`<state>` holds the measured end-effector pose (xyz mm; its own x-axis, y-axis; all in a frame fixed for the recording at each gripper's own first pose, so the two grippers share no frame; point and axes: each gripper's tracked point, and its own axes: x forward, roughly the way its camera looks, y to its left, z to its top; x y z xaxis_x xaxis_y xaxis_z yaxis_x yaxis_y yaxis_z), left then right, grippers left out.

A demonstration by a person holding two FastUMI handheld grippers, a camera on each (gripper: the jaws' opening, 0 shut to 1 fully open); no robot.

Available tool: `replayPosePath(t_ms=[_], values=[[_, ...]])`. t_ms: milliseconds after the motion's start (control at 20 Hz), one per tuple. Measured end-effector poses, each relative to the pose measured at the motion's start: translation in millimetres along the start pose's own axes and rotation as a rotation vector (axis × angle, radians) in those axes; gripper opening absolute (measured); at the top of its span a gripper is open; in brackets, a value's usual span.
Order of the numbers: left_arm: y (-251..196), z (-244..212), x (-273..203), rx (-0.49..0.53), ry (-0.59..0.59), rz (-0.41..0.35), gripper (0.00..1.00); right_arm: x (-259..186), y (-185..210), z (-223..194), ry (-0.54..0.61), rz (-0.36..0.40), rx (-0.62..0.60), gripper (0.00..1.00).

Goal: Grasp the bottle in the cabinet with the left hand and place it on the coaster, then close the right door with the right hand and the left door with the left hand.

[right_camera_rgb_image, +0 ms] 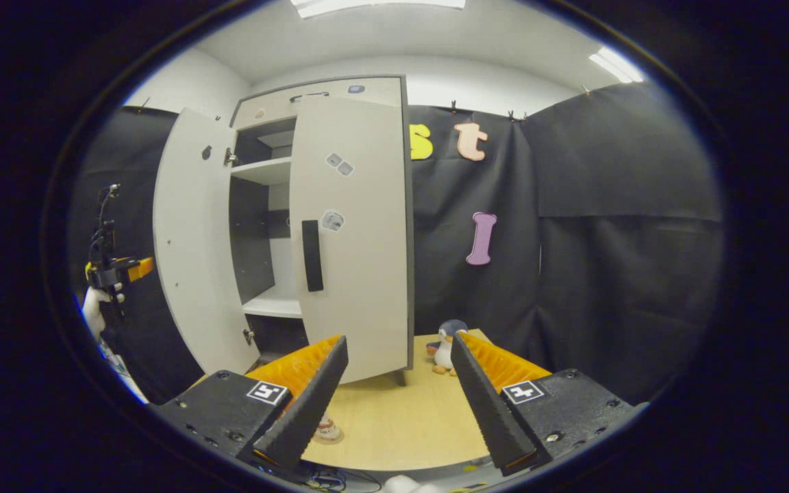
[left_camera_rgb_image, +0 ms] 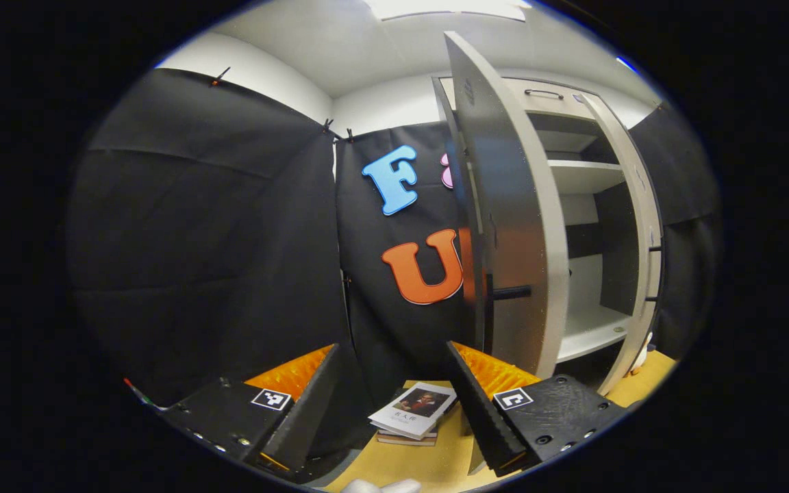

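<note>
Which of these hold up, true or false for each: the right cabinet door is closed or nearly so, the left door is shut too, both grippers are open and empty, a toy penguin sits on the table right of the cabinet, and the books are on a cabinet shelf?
1. The right door is closed or nearly closed. True.
2. The left door is shut. False: it stands swung wide open.
3. The left gripper and right gripper are open and hold nothing. True.
4. A toy penguin sits on the table right of the cabinet. True.
5. The books lie on a cabinet shelf. False: they lie on the table, in front of the open left door.
</note>
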<state>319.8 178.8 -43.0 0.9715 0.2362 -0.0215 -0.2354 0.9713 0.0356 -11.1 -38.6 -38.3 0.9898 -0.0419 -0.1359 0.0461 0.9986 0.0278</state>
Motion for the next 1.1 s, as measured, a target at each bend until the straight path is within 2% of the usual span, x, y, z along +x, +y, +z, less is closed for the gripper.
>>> replayPosePath(t_ms=[250, 550, 650, 700, 750, 1100], values=[[-7.6, -5.1, 20.6, -0.033, 0.016, -0.063, 0.92, -6.2, 0.4, 0.4, 0.001, -0.004, -0.005, 0.99], [-12.1, -5.6, 21.9, -0.073, 0.009, -0.088, 0.91, -7.2, 7.0, -0.8, 0.008, 0.011, -0.01, 0.99], [-12.3, -4.9, 22.6, -0.067, 0.007, -0.086, 0.88, -6.8, 11.8, -0.4, 0.011, 0.026, -0.017, 0.99], [-11.1, -4.1, 21.2, -0.059, 0.003, -0.076, 0.95, -6.8, 13.6, -0.3, 0.013, 0.034, -0.021, 0.99], [-12.6, -5.0, 20.1, -0.051, 0.003, -0.071, 0.89, -6.5, 16.0, 0.3, 0.015, 0.043, -0.028, 0.99], [-36.7, -4.3, 8.8, -0.047, 0.003, -0.081, 0.89, -7.8, 12.5, 3.9, 0.005, 0.088, -0.035, 0.99]])
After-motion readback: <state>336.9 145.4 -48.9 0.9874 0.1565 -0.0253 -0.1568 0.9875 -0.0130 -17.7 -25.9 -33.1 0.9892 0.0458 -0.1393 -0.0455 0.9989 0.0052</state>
